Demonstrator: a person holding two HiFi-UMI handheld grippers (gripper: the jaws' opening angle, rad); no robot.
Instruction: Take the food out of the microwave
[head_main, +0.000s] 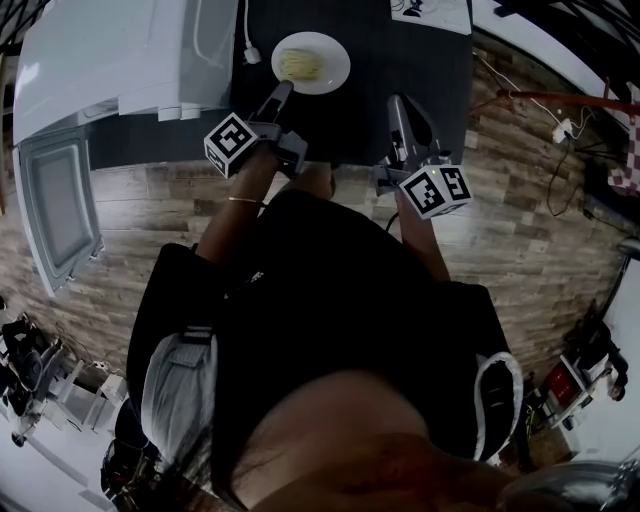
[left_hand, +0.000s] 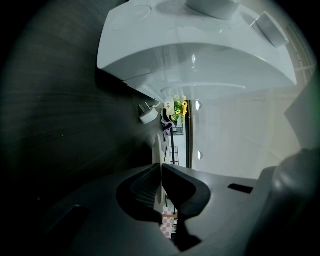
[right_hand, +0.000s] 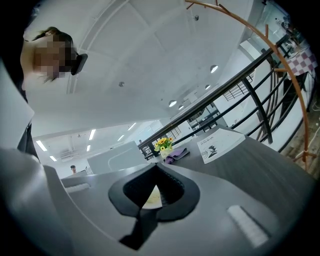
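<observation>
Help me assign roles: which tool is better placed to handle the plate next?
Left: the left tool grips the plate by its rim; the right tool is shut, empty, apart from it.

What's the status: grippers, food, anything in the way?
Left gripper shut on plate rim; right gripper shut, empty. Food on plate, outside the open microwave, over the dark table. Nothing in the way.
</observation>
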